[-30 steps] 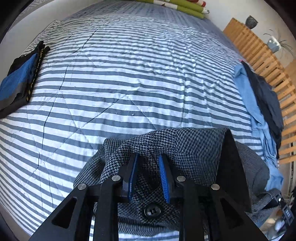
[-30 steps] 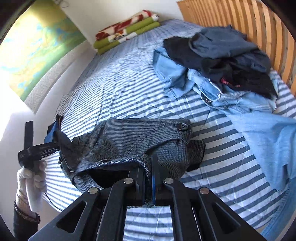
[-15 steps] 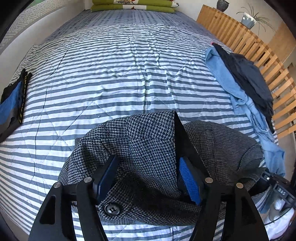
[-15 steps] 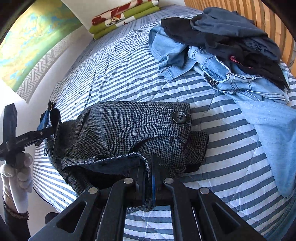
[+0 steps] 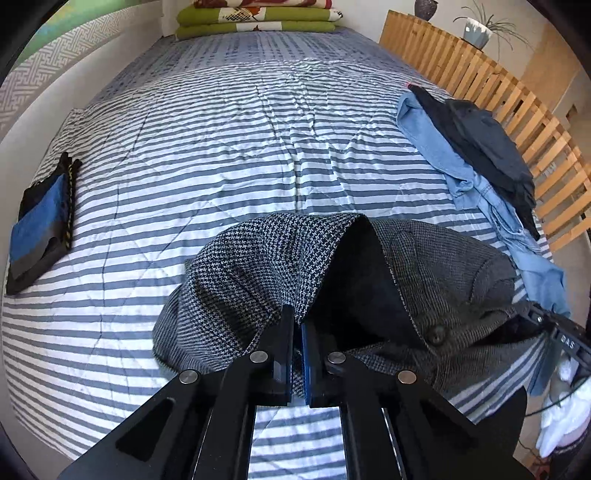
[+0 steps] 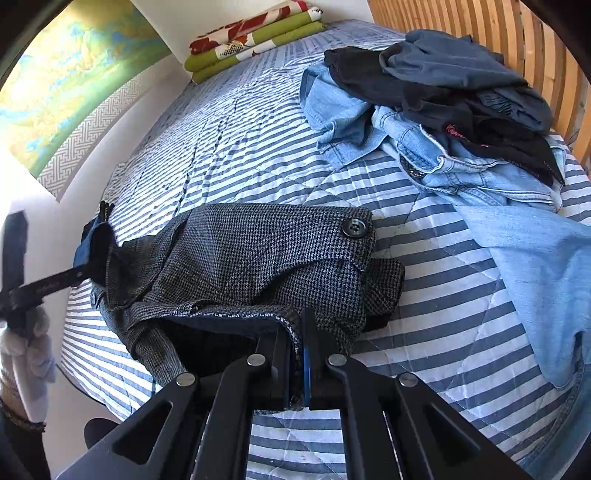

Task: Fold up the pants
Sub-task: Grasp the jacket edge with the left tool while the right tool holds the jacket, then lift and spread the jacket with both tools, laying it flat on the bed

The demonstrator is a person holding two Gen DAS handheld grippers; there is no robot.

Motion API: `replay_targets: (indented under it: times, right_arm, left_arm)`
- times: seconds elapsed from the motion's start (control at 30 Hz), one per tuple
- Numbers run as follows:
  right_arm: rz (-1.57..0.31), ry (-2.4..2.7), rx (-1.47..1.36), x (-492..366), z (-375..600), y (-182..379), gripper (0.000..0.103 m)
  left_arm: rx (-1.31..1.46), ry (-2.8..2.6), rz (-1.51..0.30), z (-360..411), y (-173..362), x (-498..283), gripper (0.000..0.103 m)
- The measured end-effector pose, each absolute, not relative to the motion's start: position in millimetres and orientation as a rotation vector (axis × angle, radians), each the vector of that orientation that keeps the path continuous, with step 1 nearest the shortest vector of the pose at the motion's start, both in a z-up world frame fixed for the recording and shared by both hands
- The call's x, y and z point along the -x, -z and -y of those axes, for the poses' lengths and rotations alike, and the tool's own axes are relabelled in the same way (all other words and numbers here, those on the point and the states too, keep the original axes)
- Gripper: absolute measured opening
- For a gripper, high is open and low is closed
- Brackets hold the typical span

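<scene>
Left wrist view: we look along the left gripper over a bed with a blue and white striped quilt.
Left jaws: we see them pressed together on a fold of the grey houndstooth pants, near the waistband edge.
Right wrist view: we look along the right gripper at the same pants from the other end of the waistband.
Right jaws: we see them clamped on the waistband's hem, cloth showing between the blue pads.
Pants position: we find them bunched at the near edge of the bed, the waist stretched between the two grippers, its dark lining gaping open.
Button: we see one dark button on the waistband's far corner, lying on top of the cloth.
Near edge: we see the quilt end just under both grippers, with the pants partly hanging over it.
Open room: we see a broad bare stretch of quilt beyond the pants, reaching up to the stacked green blankets at the far end.
Right side: we see a heap of denim and dark clothes against the wooden slatted rail, close to the pants but apart from them.
Left side: we see a small folded blue and black garment at the quilt's left edge, well apart from the pants.
Person: we see a white-gloved hand holding the left gripper's handle.
</scene>
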State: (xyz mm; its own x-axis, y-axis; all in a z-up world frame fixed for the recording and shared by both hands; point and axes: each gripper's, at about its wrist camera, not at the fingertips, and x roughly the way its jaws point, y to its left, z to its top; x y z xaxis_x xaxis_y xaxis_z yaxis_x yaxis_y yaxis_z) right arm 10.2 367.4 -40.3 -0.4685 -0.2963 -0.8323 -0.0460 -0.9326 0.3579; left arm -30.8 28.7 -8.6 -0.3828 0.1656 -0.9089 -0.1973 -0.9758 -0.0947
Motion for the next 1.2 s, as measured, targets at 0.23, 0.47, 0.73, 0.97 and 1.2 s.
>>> replay_targets:
  times: [0.23,0.47,0.73,0.97,1.2]
  right_arm:
    - [0.414,2.507,-1.491,-44.8,-361.1,22.2,0.004]
    - [0.236,2.536,-1.368,-45.2,-330.9,-27.9,0.005]
    - [0.144,2.755,-1.34,98.9,-313.0,-89.0,0.004]
    - [0.108,2.984,-0.747,127.9,-293.8,-293.8,0.004]
    - [-0.005,2.967,-0.599,66.7,-270.9,-295.9,0.004]
  left_arm:
    - [1.528,-2.422,0.062,37.7,-37.6,-60.6,0.003]
    - [1.473,-2.471,0.137,73.9,-59.1,-78.9,0.003]
    - [1.426,-2.56,0.323,80.6,-106.0,74.5,0.003]
    - [0.903,-2.818,0.266,92.5,-315.4,99.1,0.003]
    - [0.771,-2.885,0.038,93.4,-336.8,18.6,0.003]
